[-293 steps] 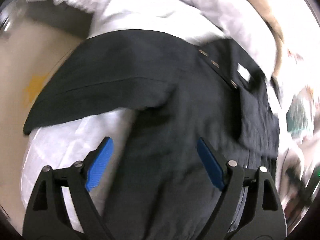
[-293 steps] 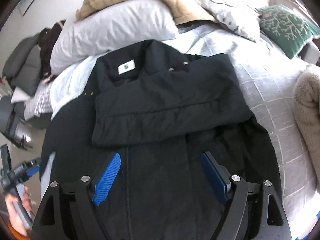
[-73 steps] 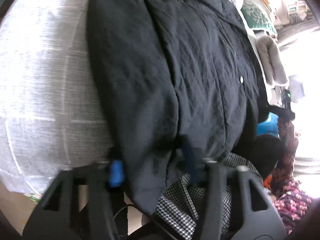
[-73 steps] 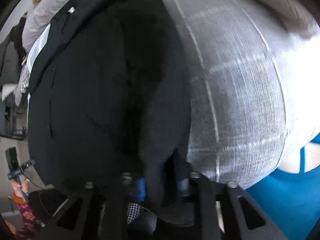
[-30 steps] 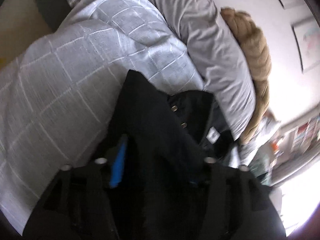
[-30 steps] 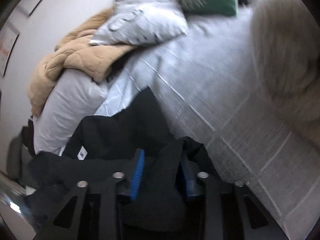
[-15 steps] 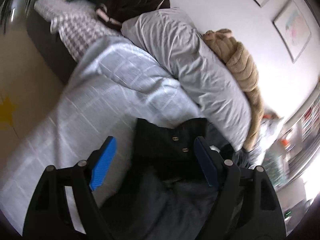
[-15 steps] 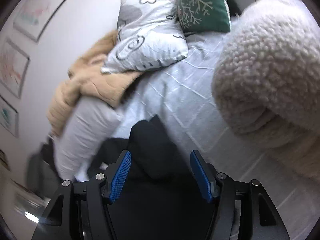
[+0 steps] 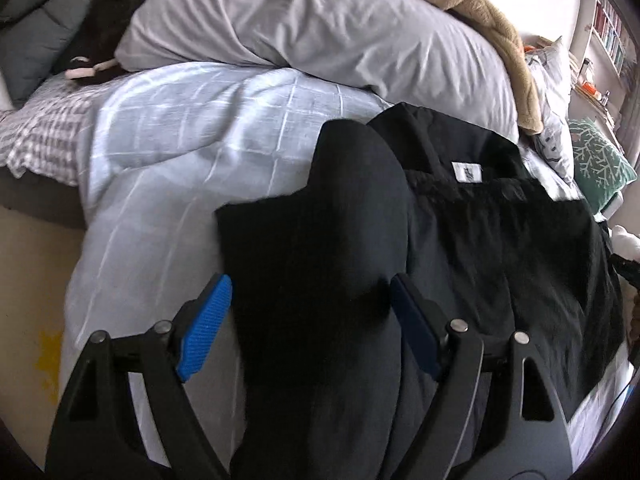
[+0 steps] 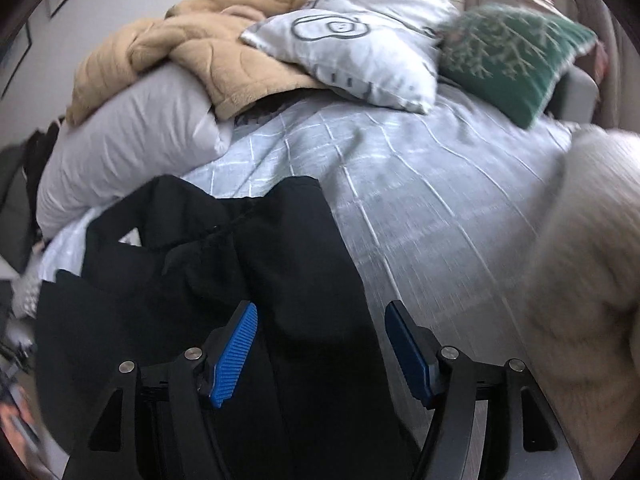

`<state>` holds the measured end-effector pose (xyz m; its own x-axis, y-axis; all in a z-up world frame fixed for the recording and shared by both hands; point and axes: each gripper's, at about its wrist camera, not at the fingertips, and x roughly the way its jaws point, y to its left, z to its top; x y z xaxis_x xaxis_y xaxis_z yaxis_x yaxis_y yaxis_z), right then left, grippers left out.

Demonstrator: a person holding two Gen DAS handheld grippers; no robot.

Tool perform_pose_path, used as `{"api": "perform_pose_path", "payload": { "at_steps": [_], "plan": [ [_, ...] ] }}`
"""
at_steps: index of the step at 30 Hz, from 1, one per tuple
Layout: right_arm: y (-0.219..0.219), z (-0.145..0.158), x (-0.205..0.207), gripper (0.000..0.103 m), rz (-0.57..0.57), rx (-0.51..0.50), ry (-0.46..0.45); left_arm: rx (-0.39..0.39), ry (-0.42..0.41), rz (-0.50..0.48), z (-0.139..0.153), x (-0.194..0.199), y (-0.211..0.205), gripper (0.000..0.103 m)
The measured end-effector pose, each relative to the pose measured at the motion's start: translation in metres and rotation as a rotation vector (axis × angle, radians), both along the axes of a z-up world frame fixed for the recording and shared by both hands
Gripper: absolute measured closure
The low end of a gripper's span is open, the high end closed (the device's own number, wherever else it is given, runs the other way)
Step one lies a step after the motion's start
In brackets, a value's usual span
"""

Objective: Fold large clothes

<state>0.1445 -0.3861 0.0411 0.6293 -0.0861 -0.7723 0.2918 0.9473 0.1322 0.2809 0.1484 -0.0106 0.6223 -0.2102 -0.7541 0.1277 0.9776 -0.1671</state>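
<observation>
A large black jacket (image 9: 460,248) lies folded on the bed, its hem half laid up over the body, with a white label (image 9: 466,171) at the collar. My left gripper (image 9: 308,316) is open above the jacket's left edge, its blue pads (image 9: 206,316) on either side of the cloth and not gripping it. In the right wrist view the jacket (image 10: 240,280) fills the lower left. My right gripper (image 10: 320,340) is open over the jacket's right edge and holds nothing.
The bed has a pale grey checked cover (image 9: 180,152). At its head lie a grey pillow (image 9: 320,28), a tan blanket (image 10: 192,48), a patterned white cushion (image 10: 360,32) and a green cushion (image 10: 516,52). A fluffy cream throw (image 10: 580,260) lies at the right. The floor (image 9: 28,280) shows at left.
Both grippers carried the jacket's lower hem up toward the collar, then opened and let it go. They have since pulled back and tilted down over the folded jacket.
</observation>
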Motion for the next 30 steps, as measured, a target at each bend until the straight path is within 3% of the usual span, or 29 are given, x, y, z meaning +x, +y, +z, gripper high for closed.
{"api": "perform_pose_path", "payload": {
  "at_steps": [3,4,5,7,8,10,13,16,19,24,27,30],
  "plan": [
    [-0.001,-0.012,0.019,0.036,-0.020,-0.010,-0.007,0.011,0.006,-0.041,-0.004,0.025,-0.016,0.024],
    [-0.001,-0.016,0.023,0.043,-0.027,-0.001,-0.020,0.013,0.018,-0.053,-0.007,0.034,-0.022,0.030],
    [-0.001,-0.018,0.027,0.061,-0.025,0.011,-0.033,0.000,0.048,-0.072,-0.010,0.043,-0.027,0.039],
    [0.003,-0.019,0.032,0.087,-0.016,0.001,-0.045,-0.015,0.083,-0.079,-0.013,0.052,-0.035,0.093],
    [0.007,-0.016,0.031,0.094,-0.021,-0.034,-0.070,-0.017,0.038,-0.062,-0.007,0.046,-0.038,0.095],
    [0.011,0.000,0.025,0.097,-0.041,-0.103,-0.146,-0.013,-0.126,-0.017,0.011,0.021,-0.039,0.096],
    [0.010,0.036,0.017,0.098,-0.099,-0.156,-0.273,-0.036,-0.307,0.068,0.040,-0.002,-0.025,0.096],
    [0.017,0.066,0.029,0.098,-0.127,-0.215,-0.348,-0.060,-0.399,0.141,0.065,0.001,-0.017,0.095],
    [0.038,0.089,0.057,0.098,-0.140,-0.331,-0.399,-0.003,-0.476,0.192,0.083,0.016,-0.025,0.095],
    [0.057,0.085,0.122,0.098,-0.185,-0.441,-0.398,0.087,-0.460,0.268,0.062,0.067,-0.035,0.094],
    [0.057,0.051,0.165,0.098,-0.188,-0.466,-0.317,0.148,-0.341,0.280,0.014,0.108,-0.040,0.094],
    [0.053,-0.003,0.202,0.098,-0.167,-0.490,-0.186,0.117,-0.189,0.285,-0.032,0.133,-0.034,0.092]
  ]
}}
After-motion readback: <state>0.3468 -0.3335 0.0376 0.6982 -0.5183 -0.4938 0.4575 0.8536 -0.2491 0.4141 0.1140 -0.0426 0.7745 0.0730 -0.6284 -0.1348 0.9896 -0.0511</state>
